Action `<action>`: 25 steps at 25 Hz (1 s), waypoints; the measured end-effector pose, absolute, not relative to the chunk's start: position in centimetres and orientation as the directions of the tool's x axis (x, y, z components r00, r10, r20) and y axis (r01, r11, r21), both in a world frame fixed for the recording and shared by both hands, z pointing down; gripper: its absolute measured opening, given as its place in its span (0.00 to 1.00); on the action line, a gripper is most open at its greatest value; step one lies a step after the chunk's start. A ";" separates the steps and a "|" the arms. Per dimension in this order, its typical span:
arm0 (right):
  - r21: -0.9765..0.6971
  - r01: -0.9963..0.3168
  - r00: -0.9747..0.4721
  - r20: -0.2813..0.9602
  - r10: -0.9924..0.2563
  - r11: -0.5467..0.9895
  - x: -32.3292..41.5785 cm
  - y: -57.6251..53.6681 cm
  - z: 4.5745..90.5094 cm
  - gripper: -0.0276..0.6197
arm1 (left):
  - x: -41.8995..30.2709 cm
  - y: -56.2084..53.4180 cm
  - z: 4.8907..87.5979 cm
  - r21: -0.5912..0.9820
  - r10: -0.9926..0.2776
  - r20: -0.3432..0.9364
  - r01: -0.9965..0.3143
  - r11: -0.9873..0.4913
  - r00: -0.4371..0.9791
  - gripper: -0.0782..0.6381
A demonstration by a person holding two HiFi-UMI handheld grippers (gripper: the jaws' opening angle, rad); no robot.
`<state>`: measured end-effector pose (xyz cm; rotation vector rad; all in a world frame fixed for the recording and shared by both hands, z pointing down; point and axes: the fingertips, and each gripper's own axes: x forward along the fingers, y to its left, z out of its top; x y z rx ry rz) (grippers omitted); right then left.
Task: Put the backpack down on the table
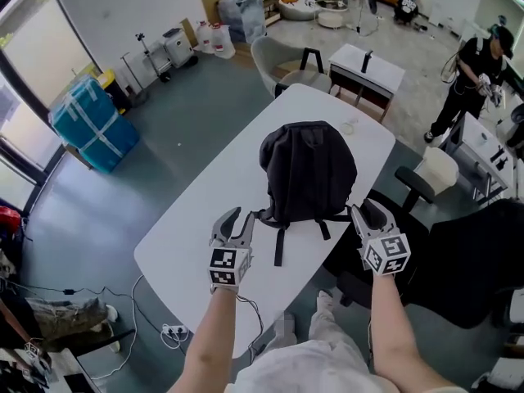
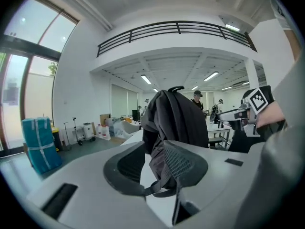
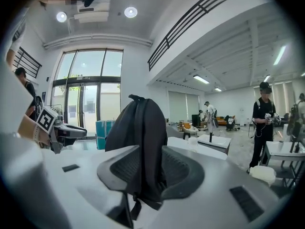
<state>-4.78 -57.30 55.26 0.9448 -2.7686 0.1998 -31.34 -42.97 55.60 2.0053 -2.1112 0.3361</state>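
Left gripper has its jaws drawn in on the left shoulder strap, which runs taut from the bag to the jaw tips; dark fabric fills the gap in the left gripper view. Right gripper likewise has its jaws clamped on black strap at the bag's other lower side, seen filling the gap in the right gripper view.

Backpack stands upright on the white table, with its base close to the right-hand edge, about midway along that edge. It appears to rest on the surface, so the set-down looks all but complete.

Handling, as a judgement: soft fabric body that holds its shape, so probably partly filled and of moderate weight. It is not fragile and not slippery, but may slump or tip once released. The straps or the top loop are the sound places to take hold.

Count: one backpack, two grippers, one table in use, two loose webbing tails trailing toward the near edge.
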 end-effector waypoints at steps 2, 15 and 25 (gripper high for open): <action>-0.069 -0.632 -0.763 0.228 -0.604 0.772 -4.1 -56.6 54.6 0.26 | -31.8 -42.2 54.6 -0.023 -0.954 0.289 -0.997 0.076 -0.079 0.29; -0.055 -0.686 -0.724 0.145 -0.674 0.725 -1.4 -51.9 49.7 0.10 | -32.9 -36.5 49.4 -0.045 -0.965 0.211 -0.988 0.150 -0.156 0.18; -0.045 -0.699 -0.714 0.100 -0.693 0.714 -0.3 -49.7 46.8 0.08 | -33.5 -34.4 46.6 -0.061 -0.970 0.169 -0.984 0.165 -0.173 0.17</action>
